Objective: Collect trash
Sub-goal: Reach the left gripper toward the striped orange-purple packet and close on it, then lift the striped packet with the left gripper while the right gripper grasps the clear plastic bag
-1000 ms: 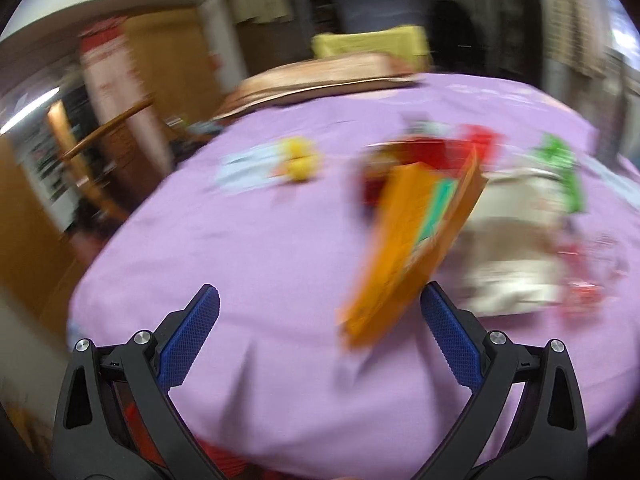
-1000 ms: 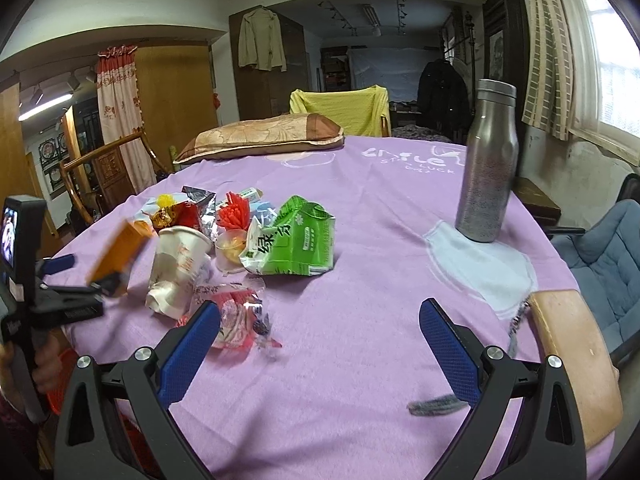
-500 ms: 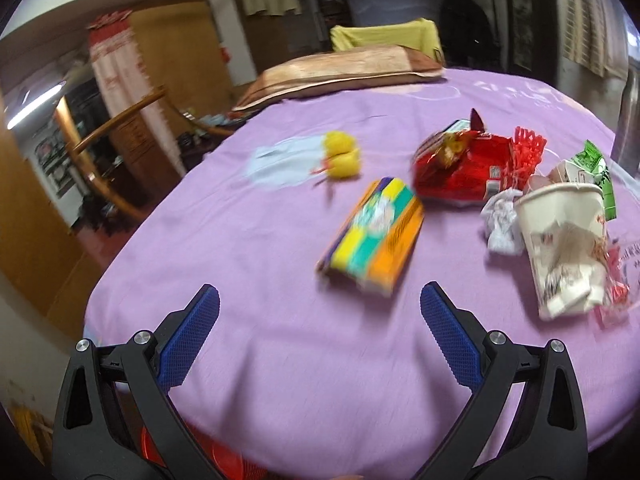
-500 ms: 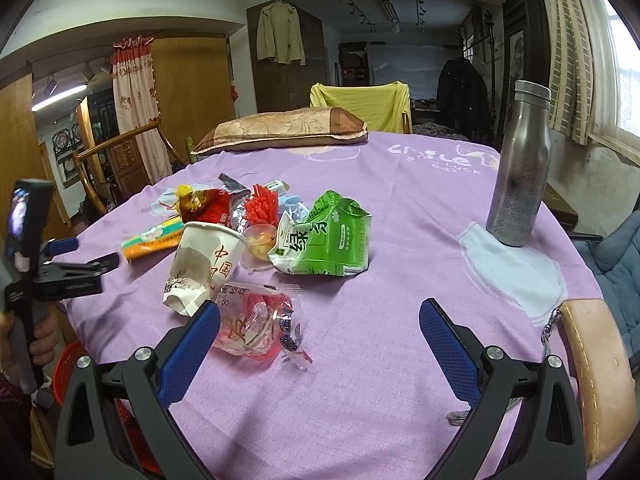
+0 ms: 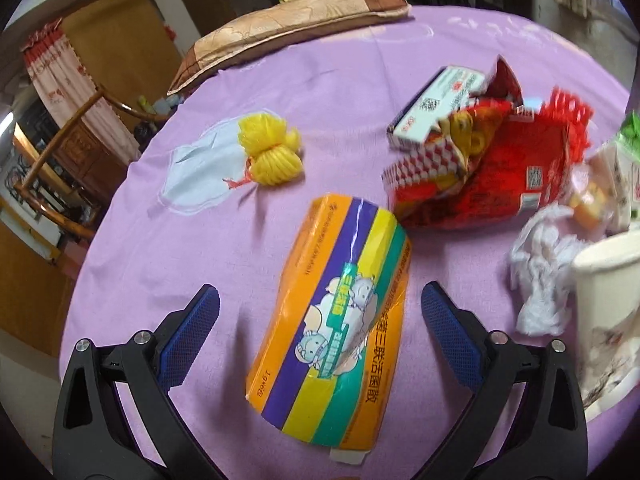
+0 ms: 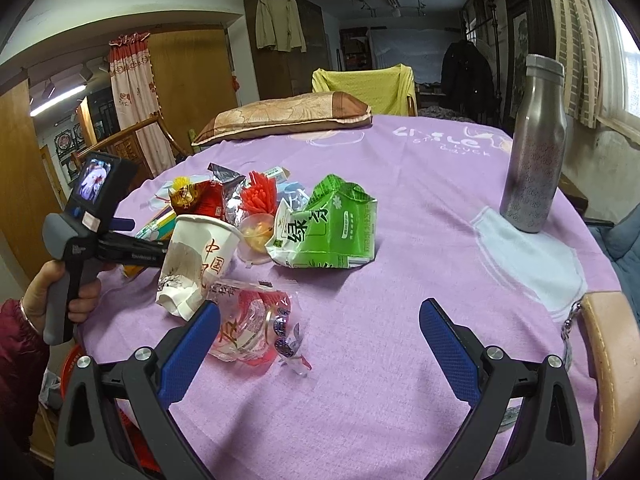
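Change over the last second. The striped orange box [image 5: 334, 328], at first airborne, tilted and blurred between the spread fingers of the left gripper [image 5: 318, 322], now lies flat on the purple bench cloth [image 5: 180, 264]. It fills the lower centre of the left wrist view, larger than half a second ago. In the right wrist view the paper cup [image 6: 198, 260] has shifted nearer frame centre.

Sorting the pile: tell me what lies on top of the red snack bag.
A white printed box rests across the red snack bag at its torn-open top. What the bag holds inside, and anything under it, stays hidden.
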Demonstrator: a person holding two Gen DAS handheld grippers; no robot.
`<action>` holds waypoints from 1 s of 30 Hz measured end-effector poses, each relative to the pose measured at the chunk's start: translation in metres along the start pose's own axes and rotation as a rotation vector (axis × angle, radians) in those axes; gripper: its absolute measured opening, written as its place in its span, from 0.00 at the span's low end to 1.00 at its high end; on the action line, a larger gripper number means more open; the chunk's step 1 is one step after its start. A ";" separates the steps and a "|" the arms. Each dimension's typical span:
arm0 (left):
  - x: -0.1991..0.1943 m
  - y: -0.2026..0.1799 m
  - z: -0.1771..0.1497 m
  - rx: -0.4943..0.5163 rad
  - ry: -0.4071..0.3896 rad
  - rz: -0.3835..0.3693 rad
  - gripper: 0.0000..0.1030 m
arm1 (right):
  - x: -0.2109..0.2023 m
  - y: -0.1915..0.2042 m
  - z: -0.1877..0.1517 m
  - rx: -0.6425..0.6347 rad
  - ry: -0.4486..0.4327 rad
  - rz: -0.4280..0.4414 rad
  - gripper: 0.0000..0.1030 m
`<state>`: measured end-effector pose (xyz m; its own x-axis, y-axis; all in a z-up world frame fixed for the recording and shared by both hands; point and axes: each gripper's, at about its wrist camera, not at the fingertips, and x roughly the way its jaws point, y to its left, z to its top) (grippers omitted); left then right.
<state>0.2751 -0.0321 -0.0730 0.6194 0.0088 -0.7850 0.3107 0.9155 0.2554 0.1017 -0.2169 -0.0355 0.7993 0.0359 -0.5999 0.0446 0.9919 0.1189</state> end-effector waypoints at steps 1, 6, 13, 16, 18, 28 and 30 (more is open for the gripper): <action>-0.003 0.003 -0.001 -0.016 -0.008 -0.023 0.87 | 0.000 0.000 0.000 0.001 0.001 0.000 0.95; -0.009 0.013 -0.015 -0.061 -0.014 -0.082 0.57 | 0.002 0.000 -0.002 0.003 0.002 0.004 0.95; -0.033 0.034 -0.035 -0.134 -0.049 -0.110 0.54 | 0.006 0.007 -0.004 -0.006 0.013 0.022 0.95; -0.037 0.038 -0.041 -0.147 -0.048 -0.103 0.54 | 0.010 0.014 -0.004 -0.018 0.027 0.041 0.95; -0.036 0.037 -0.043 -0.147 -0.045 -0.112 0.54 | 0.013 0.022 -0.003 -0.031 0.038 0.051 0.95; -0.018 0.025 -0.040 -0.134 -0.017 -0.063 0.70 | 0.023 0.059 0.014 -0.101 0.036 0.088 0.95; -0.018 0.025 -0.040 -0.136 -0.022 -0.076 0.65 | 0.026 0.062 0.013 -0.105 0.048 0.086 0.95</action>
<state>0.2431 0.0070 -0.0749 0.6136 -0.0703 -0.7864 0.2578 0.9593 0.1154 0.1327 -0.1562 -0.0338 0.7677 0.1251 -0.6285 -0.0880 0.9921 0.0899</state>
